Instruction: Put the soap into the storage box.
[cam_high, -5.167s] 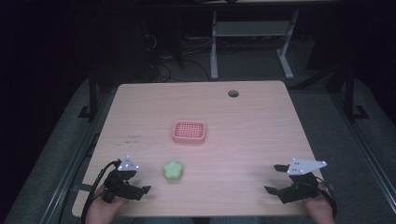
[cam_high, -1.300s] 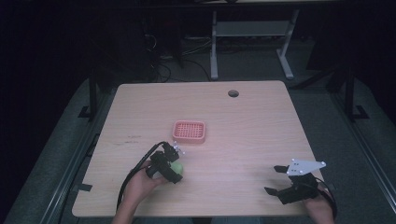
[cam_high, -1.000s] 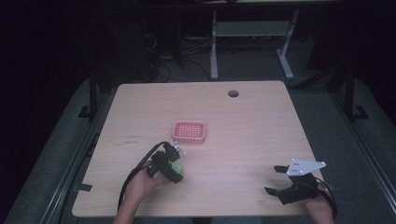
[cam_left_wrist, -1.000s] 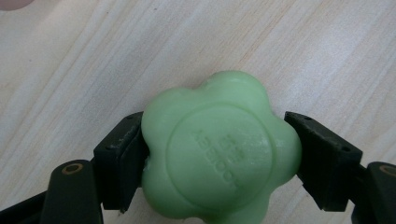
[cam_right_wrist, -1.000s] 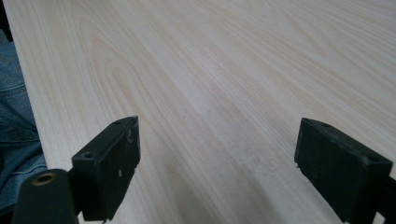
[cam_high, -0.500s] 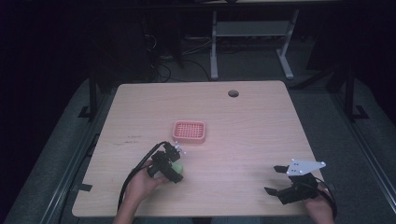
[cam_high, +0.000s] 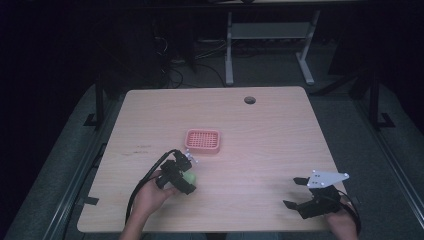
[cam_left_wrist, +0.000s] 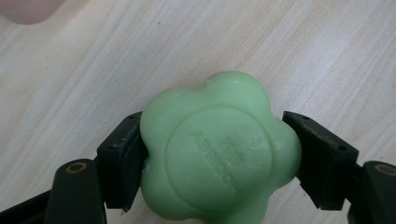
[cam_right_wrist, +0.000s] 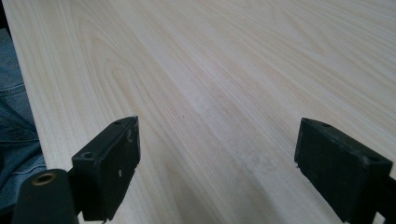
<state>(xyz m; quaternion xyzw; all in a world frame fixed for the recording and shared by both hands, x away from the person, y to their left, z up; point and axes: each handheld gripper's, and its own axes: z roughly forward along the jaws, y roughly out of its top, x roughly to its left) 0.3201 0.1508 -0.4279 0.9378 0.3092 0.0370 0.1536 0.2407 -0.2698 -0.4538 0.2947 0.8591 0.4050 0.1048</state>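
Left tongs (cam_high: 185, 172) clenched on the green flower-shaped soap (cam_left_wrist: 219, 151), one jaw on each side of it. In the left gripper view both pads press into the soap's lobed edge, embossed lettering on its face, too blurred to read. Wood grain of the surface (cam_high: 270, 130) behind it; can't tell if the soap is resting on the wood or lifted.

High view: soap (cam_high: 189, 177) sits near-left of centre, just near of the pink basket (cam_high: 202, 141), apart from it. Left hand (cam_high: 155, 192) wraps the tongs' body, black cable (cam_high: 145, 182) loops back toward the near edge.

A pink blur in the top-left corner of the left gripper view, likely the basket, can't confirm.

Right tongs (cam_high: 295, 192) released, jaws wide apart, nothing between them. They're at the near-right corner of the surface, well apart from soap and basket. Grey three-cornered plate (cam_high: 327, 178) on top. Right gripper view: bare wood (cam_right_wrist: 210, 93) between the pads, blue denim (cam_right_wrist: 16, 126) past the surface edge at left.

Round cable hole (cam_high: 250, 100) at the far edge, right of centre.
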